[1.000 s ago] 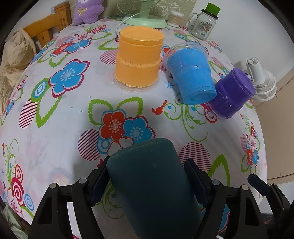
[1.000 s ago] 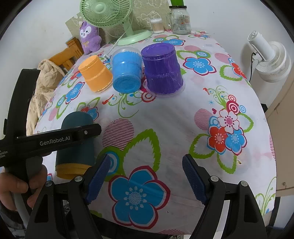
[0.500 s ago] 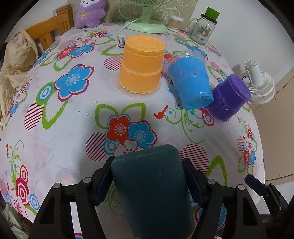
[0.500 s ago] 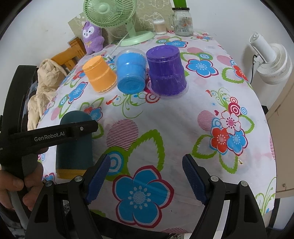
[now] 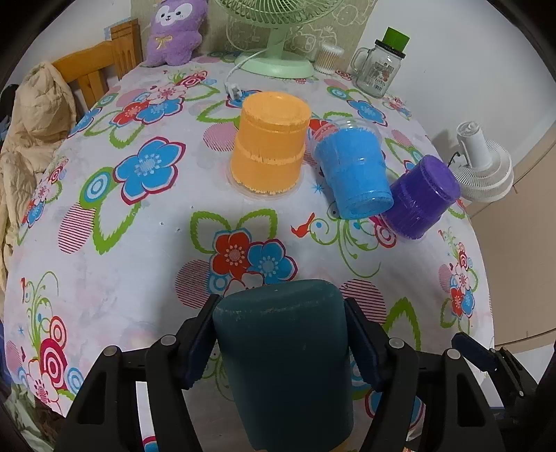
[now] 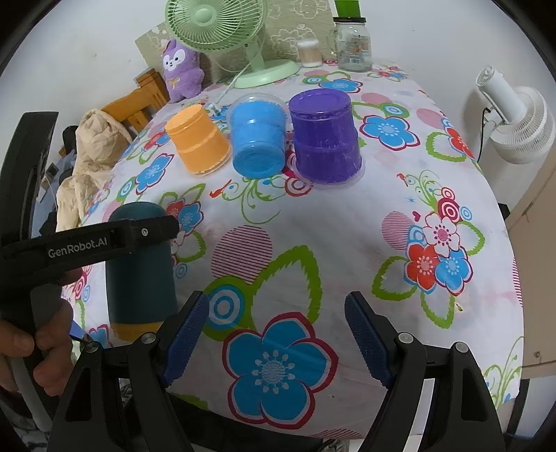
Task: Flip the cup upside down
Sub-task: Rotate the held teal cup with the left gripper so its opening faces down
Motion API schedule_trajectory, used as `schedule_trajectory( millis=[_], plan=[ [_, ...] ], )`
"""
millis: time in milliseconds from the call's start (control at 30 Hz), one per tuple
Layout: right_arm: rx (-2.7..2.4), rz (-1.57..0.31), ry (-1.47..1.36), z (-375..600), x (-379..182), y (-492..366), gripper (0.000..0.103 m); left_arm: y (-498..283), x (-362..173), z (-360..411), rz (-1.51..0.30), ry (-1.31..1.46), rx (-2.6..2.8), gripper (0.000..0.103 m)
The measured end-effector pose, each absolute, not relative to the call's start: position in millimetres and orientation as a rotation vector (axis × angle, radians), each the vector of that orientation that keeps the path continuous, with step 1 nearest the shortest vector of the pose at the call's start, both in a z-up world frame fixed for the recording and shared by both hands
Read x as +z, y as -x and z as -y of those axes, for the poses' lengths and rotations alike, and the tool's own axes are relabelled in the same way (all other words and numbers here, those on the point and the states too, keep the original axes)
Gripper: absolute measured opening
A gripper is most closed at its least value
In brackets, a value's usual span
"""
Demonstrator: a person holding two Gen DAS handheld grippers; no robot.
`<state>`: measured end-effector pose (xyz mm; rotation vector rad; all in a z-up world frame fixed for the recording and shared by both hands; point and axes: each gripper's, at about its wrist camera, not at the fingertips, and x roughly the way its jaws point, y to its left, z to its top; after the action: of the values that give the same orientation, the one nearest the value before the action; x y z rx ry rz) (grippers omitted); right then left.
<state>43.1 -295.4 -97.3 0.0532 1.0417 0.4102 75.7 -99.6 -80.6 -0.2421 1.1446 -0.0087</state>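
My left gripper is shut on a dark teal cup. The cup is upside down, its closed base up and its orange rim at the bottom, near the table's front edge. The right wrist view shows the cup with the left gripper's arm across it. My right gripper is open and empty above the flowered tablecloth, to the right of the cup. I cannot tell whether the rim touches the cloth.
An orange cup, a blue cup and a purple cup stand upside down in a row mid-table. A green fan, a glass jar and a purple plush stand at the back. A white fan is off the right edge.
The left gripper has tilted the teal cup more upright and lowered it slightly near the front edge. The right gripper has stayed open and nearly still.
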Motion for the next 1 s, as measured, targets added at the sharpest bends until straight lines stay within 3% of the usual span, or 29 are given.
schedule_trajectory(
  millis=[1000],
  plan=[
    [0.426, -1.023, -0.04, 287, -87, -37, 0.083, -65, -32, 91, -1.018, 0.231, -0.008, 0.068]
  ],
)
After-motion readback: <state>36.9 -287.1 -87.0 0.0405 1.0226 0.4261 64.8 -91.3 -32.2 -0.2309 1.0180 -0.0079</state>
